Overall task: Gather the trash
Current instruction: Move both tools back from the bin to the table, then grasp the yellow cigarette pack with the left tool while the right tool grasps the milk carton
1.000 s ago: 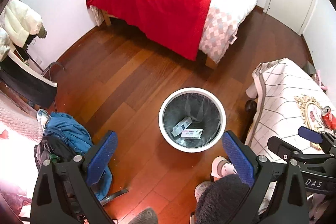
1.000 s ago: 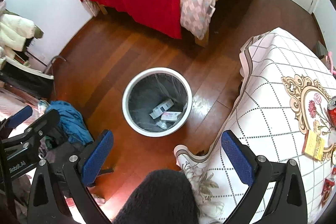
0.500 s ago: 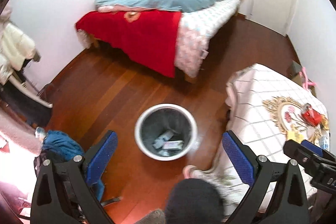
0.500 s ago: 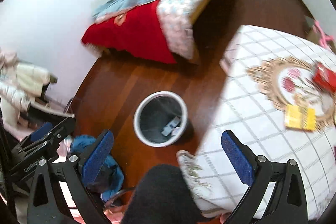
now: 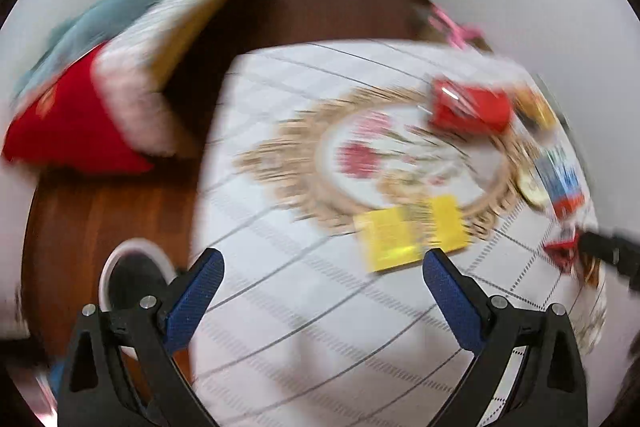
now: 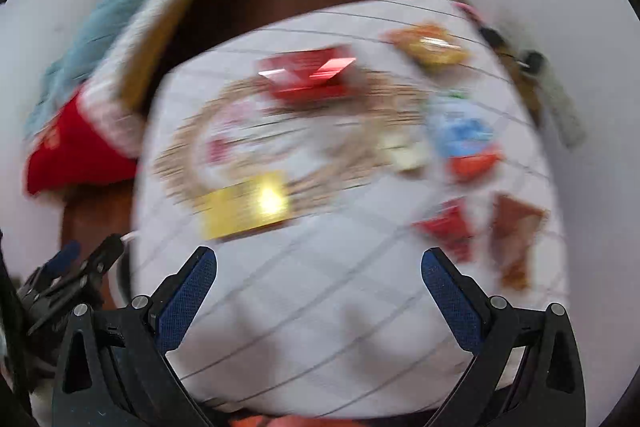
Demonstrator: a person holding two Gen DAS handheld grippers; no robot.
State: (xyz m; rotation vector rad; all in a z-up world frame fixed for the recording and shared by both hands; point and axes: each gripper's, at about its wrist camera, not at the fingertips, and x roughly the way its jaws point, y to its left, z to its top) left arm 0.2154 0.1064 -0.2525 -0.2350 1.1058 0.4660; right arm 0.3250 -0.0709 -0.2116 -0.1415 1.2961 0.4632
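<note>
Both tools hang over the cloth-covered bench with jaws spread wide and nothing between them: the left tool [image 5: 322, 277] and the right tool [image 6: 319, 273]. Both views are smeared by motion blur. Farthest left in the left wrist view lies the bed [image 5: 120, 67] with its red cover and blue quilt, and below it the white-rimmed trash bin [image 5: 132, 275] stands on the wooden floor [image 5: 88, 211], just beside the bench's near-left corner and partly behind the left finger. On the bench [image 5: 304, 327], a yellow packet [image 5: 412, 233] lies at the near edge of the gold wreath print, just ahead of the left tool's gap. A red can [image 5: 470, 105] lies on its side at the wreath's far edge. Further right in the right wrist view sit an orange-gold wrapper [image 6: 430, 45], a blue and red packet [image 6: 464, 143], a small red wrapper [image 6: 450, 227] and a brown wrapper [image 6: 516, 235].
</note>
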